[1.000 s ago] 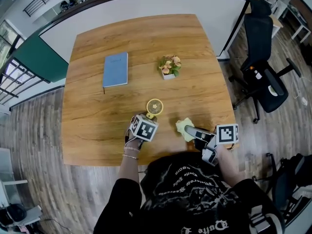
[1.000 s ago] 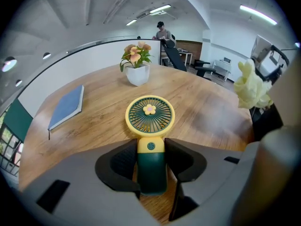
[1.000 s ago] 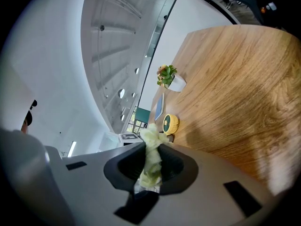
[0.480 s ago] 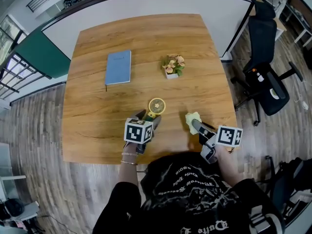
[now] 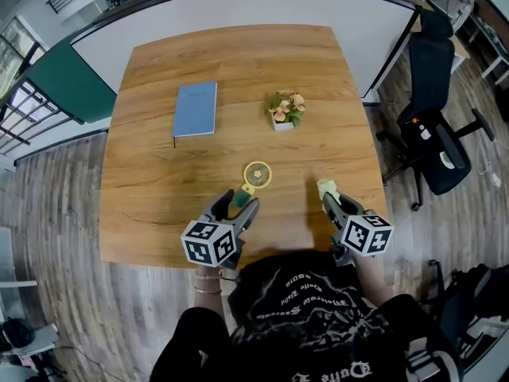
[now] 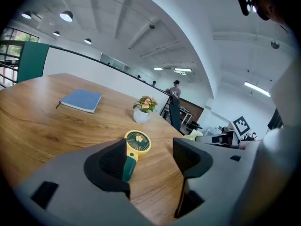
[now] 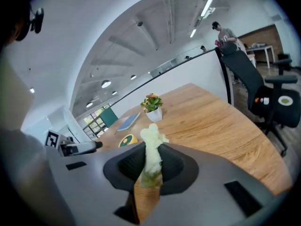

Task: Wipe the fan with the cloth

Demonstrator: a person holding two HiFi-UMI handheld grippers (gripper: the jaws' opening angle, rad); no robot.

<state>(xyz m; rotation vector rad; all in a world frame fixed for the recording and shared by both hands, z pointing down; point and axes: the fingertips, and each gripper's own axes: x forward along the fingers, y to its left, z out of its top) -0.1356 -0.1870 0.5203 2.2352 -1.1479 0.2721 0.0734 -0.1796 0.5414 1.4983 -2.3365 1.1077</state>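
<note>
**Task items**
- Fan (image 5: 256,174), 1: yellow round head, green handle. It lies flat on the table (image 5: 159,189) near the near edge, a little left of centre, with its head pointing far.
- Cloth (image 5: 326,187), 1: pale yellow-green and bunched. It is held off the table at near right, well apart from the fan.

**Other items**
- Blue notebook (image 5: 196,110), 1: closed, far left on the table.
- Potted plant (image 5: 285,110), 1: white pot with pink and orange flowers, far of the fan and slightly right.
- Black office chair (image 5: 433,126), 1: on the floor right of the table.
- Nothing lies between the fan and the cloth but bare wood.

**Grippers, 2**
- Left gripper (image 5: 235,200): at the near edge, angled far and slightly down toward the fan. Its jaws have just been opening and stand wide apart. The end of the fan's handle lies between them, close by the left-hand pad. Whether it touches that pad I cannot tell, and the other pad is clear of it.
- Right gripper (image 5: 328,198): at near right, angled far and slightly down. Its jaws are closed on the cloth, which sticks out past the tips.
</note>
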